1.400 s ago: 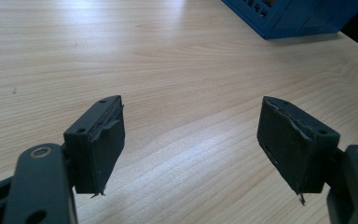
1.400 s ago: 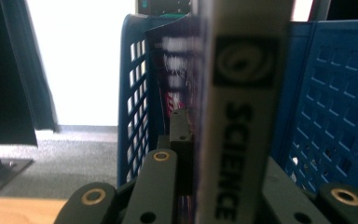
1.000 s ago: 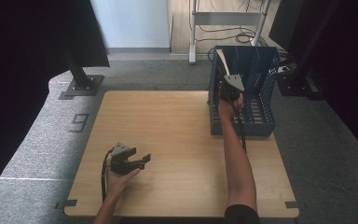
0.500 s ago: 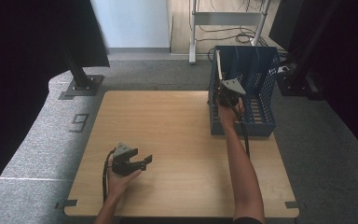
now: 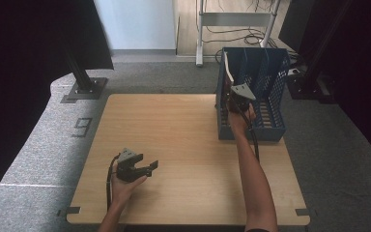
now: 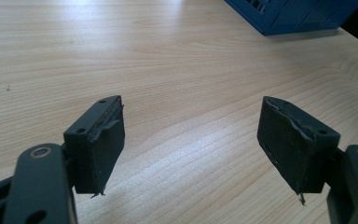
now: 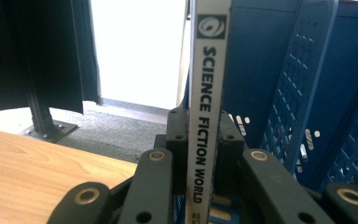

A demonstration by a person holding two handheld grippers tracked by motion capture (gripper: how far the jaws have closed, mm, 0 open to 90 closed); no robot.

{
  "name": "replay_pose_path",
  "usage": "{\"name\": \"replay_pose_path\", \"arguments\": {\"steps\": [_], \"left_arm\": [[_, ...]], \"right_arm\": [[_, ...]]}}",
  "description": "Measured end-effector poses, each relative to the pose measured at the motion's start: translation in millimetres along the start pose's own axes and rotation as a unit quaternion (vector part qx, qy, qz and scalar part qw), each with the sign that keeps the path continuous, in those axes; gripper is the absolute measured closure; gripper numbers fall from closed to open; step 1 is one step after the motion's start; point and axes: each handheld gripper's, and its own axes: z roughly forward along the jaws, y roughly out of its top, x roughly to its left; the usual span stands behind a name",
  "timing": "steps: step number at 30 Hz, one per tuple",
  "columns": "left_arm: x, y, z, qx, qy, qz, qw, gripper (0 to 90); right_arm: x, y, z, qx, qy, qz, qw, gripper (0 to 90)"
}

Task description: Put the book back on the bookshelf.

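Book (image 7: 207,93) stands spine-up, clamped in the right gripper (image 5: 235,99) over the rack's (image 5: 270,130) leftmost slot; left gripper (image 6: 191,140) idles, jaws apart.

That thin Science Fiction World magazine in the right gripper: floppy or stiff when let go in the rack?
Probably floppy: the magazine is thin and its top leans in the high view. Likely light. The blue rack dividers should stop it tipping flat.

Black fingers (image 6: 98,149), brass-ringed screws, grey plates.
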Motion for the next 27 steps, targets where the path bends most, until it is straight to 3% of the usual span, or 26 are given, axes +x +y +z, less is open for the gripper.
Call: {"name": "replay_pose_path", "arguments": {"steps": [12,18,24,27], "left_arm": [[0.7,-0.7,-0.8,0.000,0.001,-0.001,1.0000,23.3],[1.3,-1.4,0.6,0.001,-0.003,-0.008,1.0000,23.1],[-0.9,-1.4,1.1,0.003,-0.003,-0.003,1.0000,23.0],[-0.4,-1.0,0.1,0.002,-0.003,-0.003,1.0000,23.0]], "right_arm": [[4.6,-1.9,6.0,-0.013,-0.017,0.007,0.9998,78.2],[4.8,-1.8,4.6,-0.010,-0.001,0.004,0.9999,69.3],[6.8,0.9,-0.4,-0.007,0.005,0.000,1.0000,57.9],[5.7,2.9,-3.6,-0.003,0.012,0.012,0.9999,55.3]]}}
